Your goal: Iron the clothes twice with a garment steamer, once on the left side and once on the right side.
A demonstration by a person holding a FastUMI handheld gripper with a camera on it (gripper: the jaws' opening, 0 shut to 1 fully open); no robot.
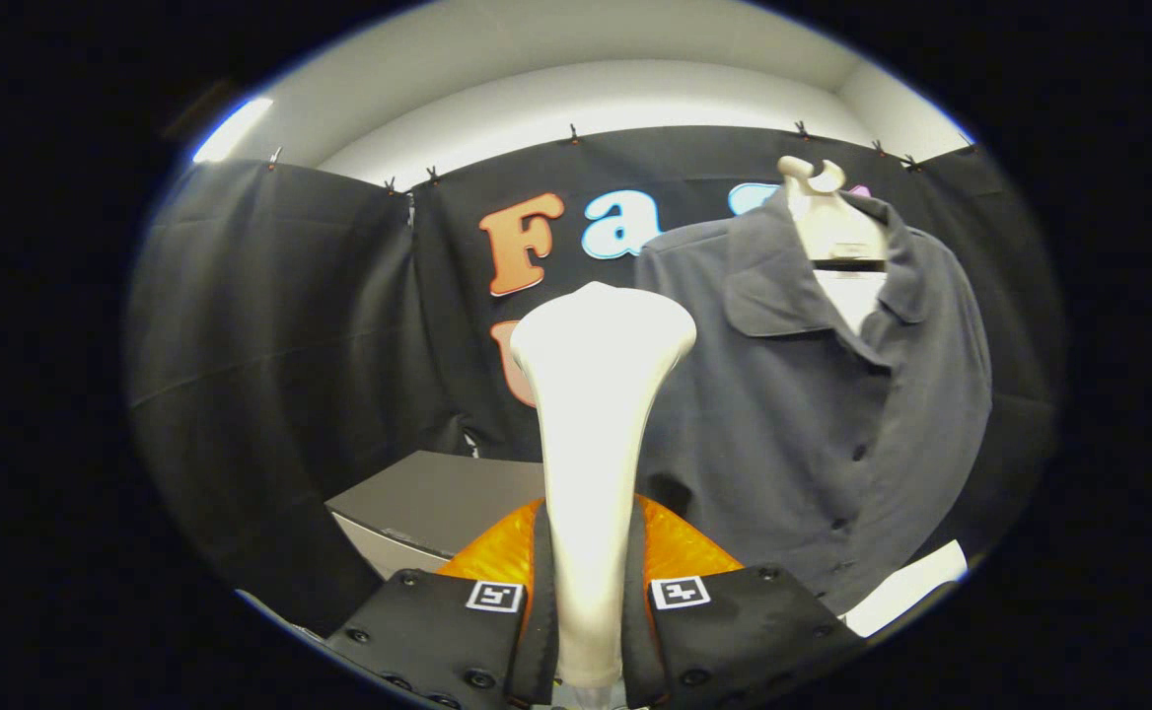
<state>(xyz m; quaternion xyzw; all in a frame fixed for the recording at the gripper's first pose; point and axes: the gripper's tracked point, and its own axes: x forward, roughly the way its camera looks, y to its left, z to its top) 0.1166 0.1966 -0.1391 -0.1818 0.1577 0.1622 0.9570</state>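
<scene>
Grey fabric, a collared shirt point(813, 394) on a pale hanger point(828, 222), hangs against the booth wall, beyond the fingers and off to their right. The gripper point(588, 602) is clenched on the white steamer point(591, 444), both fingers pressing its narrow handle, the flared head standing upright and clear of the cloth. Risk noted: the handle is smooth and tapered, so it could twist or slide in the grasp once the head drags on fabric. The shirt hangs loose; a firm push may swing it away or bunch it at the buttons. A grey box point(428, 503) sits low nearby and could catch a downward stroke.
</scene>
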